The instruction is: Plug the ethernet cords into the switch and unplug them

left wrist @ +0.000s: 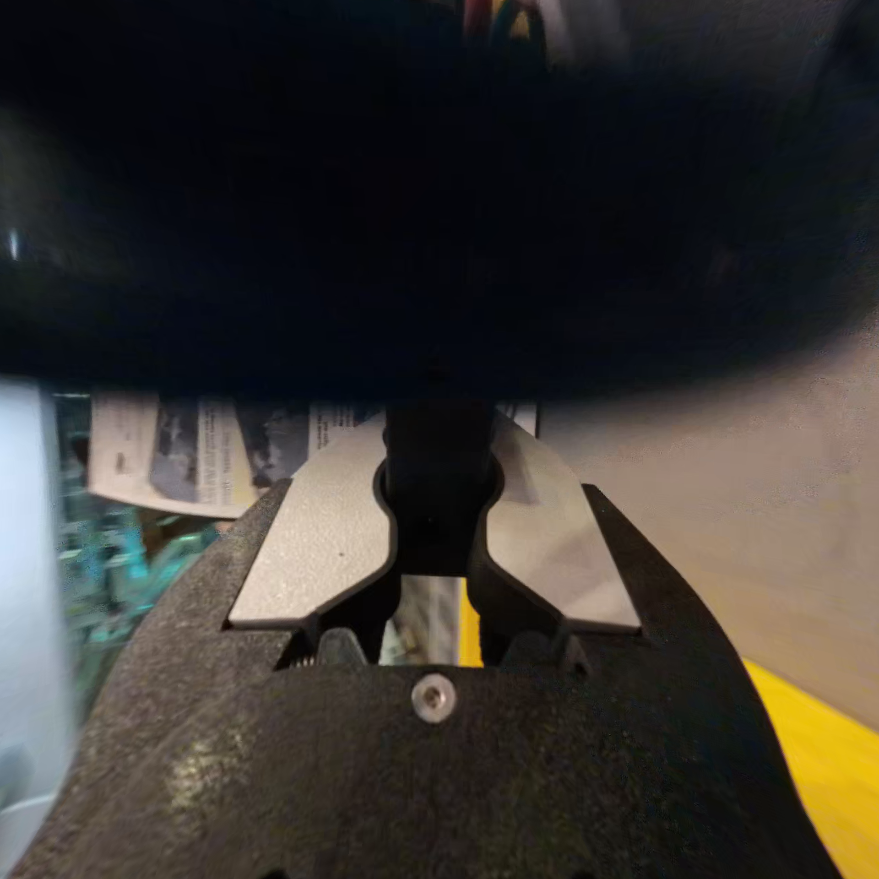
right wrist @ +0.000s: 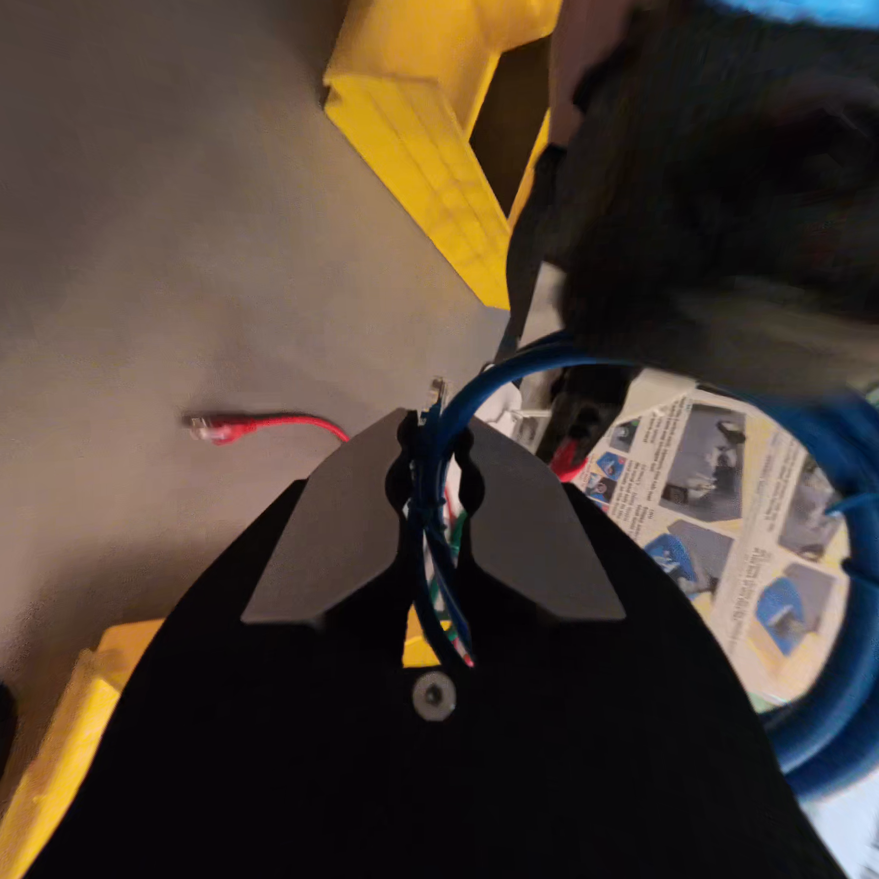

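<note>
In the left wrist view my left gripper is shut on a black body, which I take for the switch. It fills the whole upper half, dark and blurred, and no ports show. In the right wrist view my right gripper is shut on a thin blue ethernet cord just behind its clear plug, which sticks out past the fingertips. A red cord with a clear plug lies loose on the grey table to the left. A dark blurred mass at upper right is near the blue cord's loop.
A thick coil of blue cable lies on a newspaper at the right. Yellow blocks stand at the top centre and lower left. The grey table stretches left. The newspaper also shows in the left wrist view. Left tips to right tips: about 10 cm.
</note>
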`<state>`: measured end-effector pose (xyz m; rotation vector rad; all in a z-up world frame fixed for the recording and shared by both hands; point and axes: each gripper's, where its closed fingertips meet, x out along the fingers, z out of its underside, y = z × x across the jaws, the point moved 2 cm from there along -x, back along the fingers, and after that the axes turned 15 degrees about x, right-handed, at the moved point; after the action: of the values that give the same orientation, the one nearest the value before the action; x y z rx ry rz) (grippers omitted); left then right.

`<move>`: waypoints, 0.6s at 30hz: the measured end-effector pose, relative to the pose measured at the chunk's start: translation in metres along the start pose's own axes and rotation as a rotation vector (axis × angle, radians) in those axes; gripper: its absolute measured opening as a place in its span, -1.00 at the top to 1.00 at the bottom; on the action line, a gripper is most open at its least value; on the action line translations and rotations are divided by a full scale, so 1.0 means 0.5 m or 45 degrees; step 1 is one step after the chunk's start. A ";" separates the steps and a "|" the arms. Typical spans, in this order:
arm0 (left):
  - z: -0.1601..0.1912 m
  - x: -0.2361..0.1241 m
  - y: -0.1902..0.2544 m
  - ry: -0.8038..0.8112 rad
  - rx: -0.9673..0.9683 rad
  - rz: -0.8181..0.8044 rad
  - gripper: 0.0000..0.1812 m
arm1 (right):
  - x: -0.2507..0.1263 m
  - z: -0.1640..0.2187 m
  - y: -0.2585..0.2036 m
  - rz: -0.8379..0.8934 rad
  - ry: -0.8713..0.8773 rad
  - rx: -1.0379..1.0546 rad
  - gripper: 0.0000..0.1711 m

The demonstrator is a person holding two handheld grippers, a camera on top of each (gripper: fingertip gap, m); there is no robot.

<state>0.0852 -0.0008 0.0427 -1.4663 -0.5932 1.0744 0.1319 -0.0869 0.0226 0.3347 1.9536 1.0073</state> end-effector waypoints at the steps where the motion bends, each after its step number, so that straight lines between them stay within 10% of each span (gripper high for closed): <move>1: 0.018 -0.006 -0.008 -0.039 0.021 -0.041 0.66 | -0.008 -0.001 0.007 -0.001 0.031 0.052 0.81; 11: 0.077 -0.015 -0.021 -0.097 -0.023 -0.060 0.66 | -0.065 0.084 0.053 0.061 -0.065 0.251 0.80; 18: 0.091 -0.018 -0.025 -0.134 -0.030 -0.058 0.67 | -0.189 0.335 -0.025 -0.313 -0.293 1.132 0.80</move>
<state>0.0444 0.0166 0.0609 -1.4161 -0.7126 1.1175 0.3227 -0.0618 0.0222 0.6397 2.0598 -0.1061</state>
